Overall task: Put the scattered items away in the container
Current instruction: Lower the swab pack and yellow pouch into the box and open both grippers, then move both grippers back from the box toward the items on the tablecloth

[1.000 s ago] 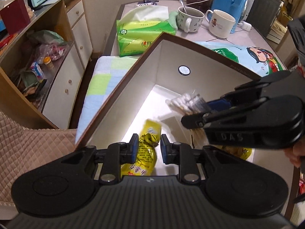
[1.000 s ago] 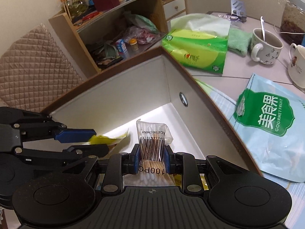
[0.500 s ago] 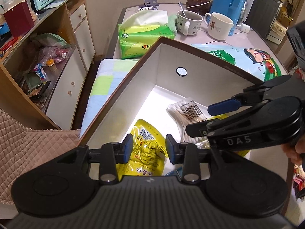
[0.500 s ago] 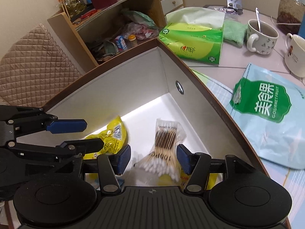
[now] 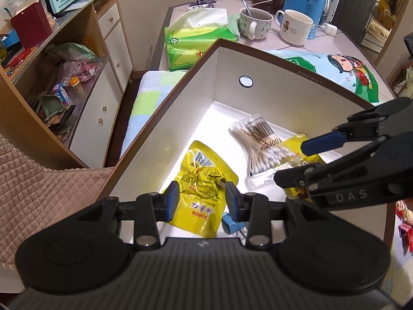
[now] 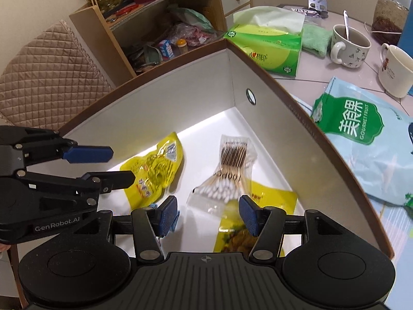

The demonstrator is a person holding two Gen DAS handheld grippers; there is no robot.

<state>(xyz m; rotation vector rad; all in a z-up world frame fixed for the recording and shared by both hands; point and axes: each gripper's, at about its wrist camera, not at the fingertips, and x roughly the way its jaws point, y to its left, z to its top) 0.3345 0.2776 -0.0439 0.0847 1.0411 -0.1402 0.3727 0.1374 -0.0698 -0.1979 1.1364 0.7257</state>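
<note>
A white box with a brown rim (image 5: pixel 227 77) (image 6: pixel 180 98) holds a crumpled yellow pouch (image 5: pixel 204 180) (image 6: pixel 155 170), a clear pack of cotton swabs (image 5: pixel 260 147) (image 6: pixel 229 173), a flat yellow packet (image 5: pixel 312 160) (image 6: pixel 273 201) and a small blue item (image 5: pixel 229 226). My left gripper (image 5: pixel 201 199) (image 6: pixel 121 166) hovers open above the yellow pouch, holding nothing. My right gripper (image 6: pixel 208 211) (image 5: pixel 290 162) hangs open over the near end of the swab pack, also holding nothing. Both sit just above the box's near side.
On the table behind the box are a green tissue pack (image 5: pixel 196 41) (image 6: pixel 265 49), two mugs (image 5: pixel 254 23) (image 5: pixel 294 27), a blue jug (image 5: pixel 307 0) and a light blue snack bag (image 5: pixel 343 69) (image 6: pixel 361 139). A cluttered wooden shelf unit (image 5: pixel 51 77) and a quilted chair back (image 5: pixel 38 199) stand left.
Both grippers have opened and drawn back upward. The left one let go of the yellow pouch and the right one let go of the swab pack; both items now lie on the box floor.
</note>
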